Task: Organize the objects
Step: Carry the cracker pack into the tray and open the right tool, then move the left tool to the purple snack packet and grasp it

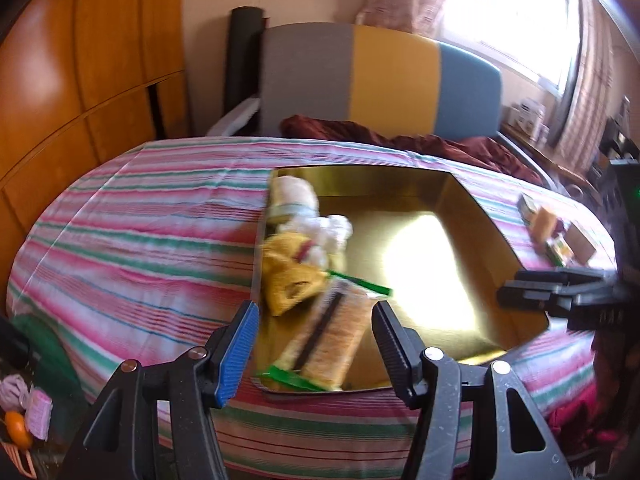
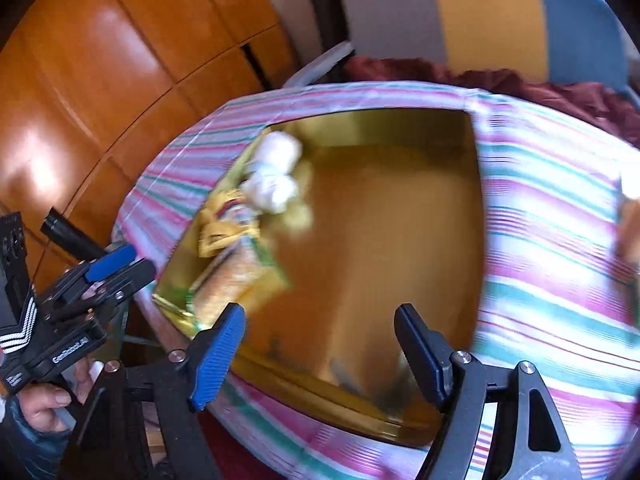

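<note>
hovering over gold tray [image 1: 460, 200], both tools [image 1: 316, 344] [image 2: 320, 344] angled down, empty

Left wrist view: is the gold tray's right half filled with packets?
No, the gold tray's right half lies bare and shiny, while the snack packets crowd its left side.

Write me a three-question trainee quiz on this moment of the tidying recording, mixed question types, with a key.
1. True or false: the gold tray sits on a striped cloth.
2. Multiple choice: where in the tray are the snack packets and white bundles gathered?
A. Along its left side in the left wrist view
B. Spread evenly over it
C. Piled against its right wall
3. Fill in: the jaws of the left hand-held gripper stand ____, gripping nothing.

Key
1. True.
2. A; the rest of the tray floor is bare.
3. Open. The right hand-held gripper is open too.
</note>
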Tool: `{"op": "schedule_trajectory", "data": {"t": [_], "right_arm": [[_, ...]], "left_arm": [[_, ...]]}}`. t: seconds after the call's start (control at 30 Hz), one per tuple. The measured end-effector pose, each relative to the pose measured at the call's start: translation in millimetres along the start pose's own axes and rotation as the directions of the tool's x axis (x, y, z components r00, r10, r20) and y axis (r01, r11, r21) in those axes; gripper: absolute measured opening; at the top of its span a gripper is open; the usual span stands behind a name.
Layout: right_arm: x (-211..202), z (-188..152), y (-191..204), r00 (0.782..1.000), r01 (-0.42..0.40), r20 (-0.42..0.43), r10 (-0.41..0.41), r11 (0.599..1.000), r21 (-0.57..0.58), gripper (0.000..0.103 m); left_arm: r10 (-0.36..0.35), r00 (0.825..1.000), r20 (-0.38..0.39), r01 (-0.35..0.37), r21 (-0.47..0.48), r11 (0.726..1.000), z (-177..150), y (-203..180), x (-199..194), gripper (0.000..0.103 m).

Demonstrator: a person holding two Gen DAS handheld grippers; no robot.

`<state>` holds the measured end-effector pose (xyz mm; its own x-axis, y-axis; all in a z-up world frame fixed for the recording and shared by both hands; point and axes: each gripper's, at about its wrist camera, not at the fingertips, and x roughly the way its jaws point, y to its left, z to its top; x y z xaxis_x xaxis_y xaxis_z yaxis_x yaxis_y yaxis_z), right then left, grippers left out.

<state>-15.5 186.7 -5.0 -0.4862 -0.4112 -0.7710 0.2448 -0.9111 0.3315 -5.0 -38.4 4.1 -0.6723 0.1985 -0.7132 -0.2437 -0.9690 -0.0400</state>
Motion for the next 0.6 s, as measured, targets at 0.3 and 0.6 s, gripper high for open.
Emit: {"op": "schedule_trajectory", "data": {"t": [0.3,0.6], "right_arm": [[-93,-16,-121,0.972,0.2,0.086,-0.22,0.96,0.198,0.08],[-206,-68,-258,0.851,0.292,0.18,-0.494,0.728,0.62,0.089]], "left_arm": [[-0.095,0.995,-0.021,0.096,0.096,0.991,4,-55,7,0.06],[-0.245,0.967,-0.064,0.253,0.24,0.937,9,-139,15,0.06]]}}
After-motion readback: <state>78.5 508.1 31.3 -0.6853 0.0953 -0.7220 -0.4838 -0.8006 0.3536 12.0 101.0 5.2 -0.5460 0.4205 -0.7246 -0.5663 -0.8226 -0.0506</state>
